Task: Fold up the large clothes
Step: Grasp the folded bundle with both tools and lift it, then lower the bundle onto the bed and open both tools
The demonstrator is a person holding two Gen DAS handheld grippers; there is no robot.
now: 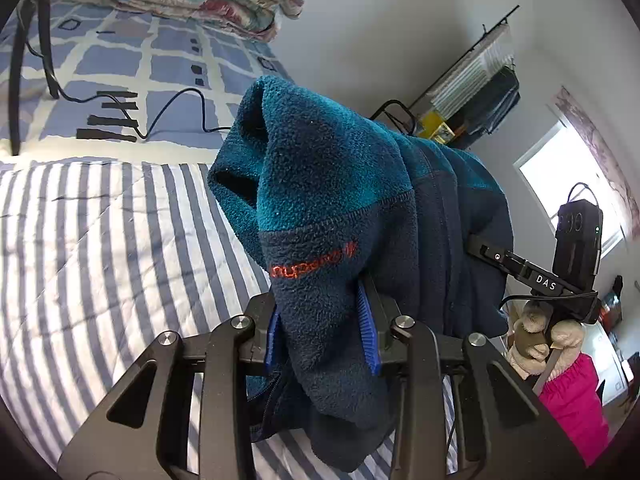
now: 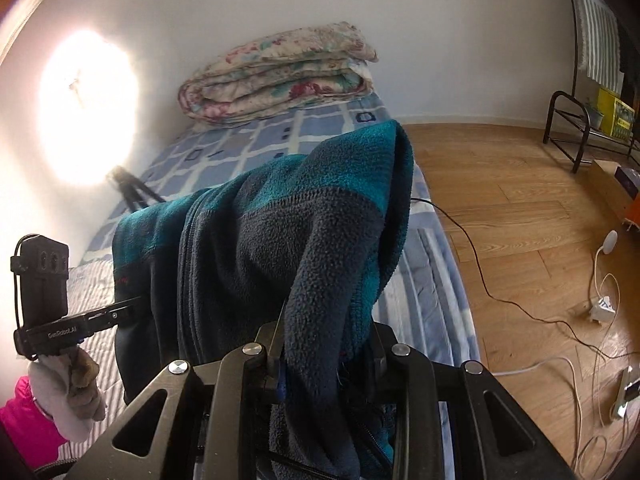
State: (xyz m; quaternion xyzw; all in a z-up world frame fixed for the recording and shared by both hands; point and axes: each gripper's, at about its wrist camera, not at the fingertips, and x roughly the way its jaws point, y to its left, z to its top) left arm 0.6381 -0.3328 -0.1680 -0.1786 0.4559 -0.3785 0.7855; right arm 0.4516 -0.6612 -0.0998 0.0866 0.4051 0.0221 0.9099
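A teal and navy fleece jacket [image 1: 332,216] with an orange logo hangs in the air above the striped bed cover [image 1: 100,248]. My left gripper [image 1: 324,332] is shut on its navy edge, blue pads pressing the cloth. My right gripper [image 2: 320,360] is shut on another bunch of the same jacket [image 2: 280,240], which drapes over its fingers. The right gripper also shows in the left wrist view [image 1: 520,272], beside the jacket. The left gripper shows in the right wrist view [image 2: 80,324], at the jacket's far side.
A folded floral quilt [image 2: 280,76] lies at the bed's head on a blue checked sheet [image 1: 120,60]. A tripod leg and black cable [image 1: 176,108] lie on the bed. Wooden floor [image 2: 500,200] with cables and a metal rack [image 2: 580,128] lies to the right.
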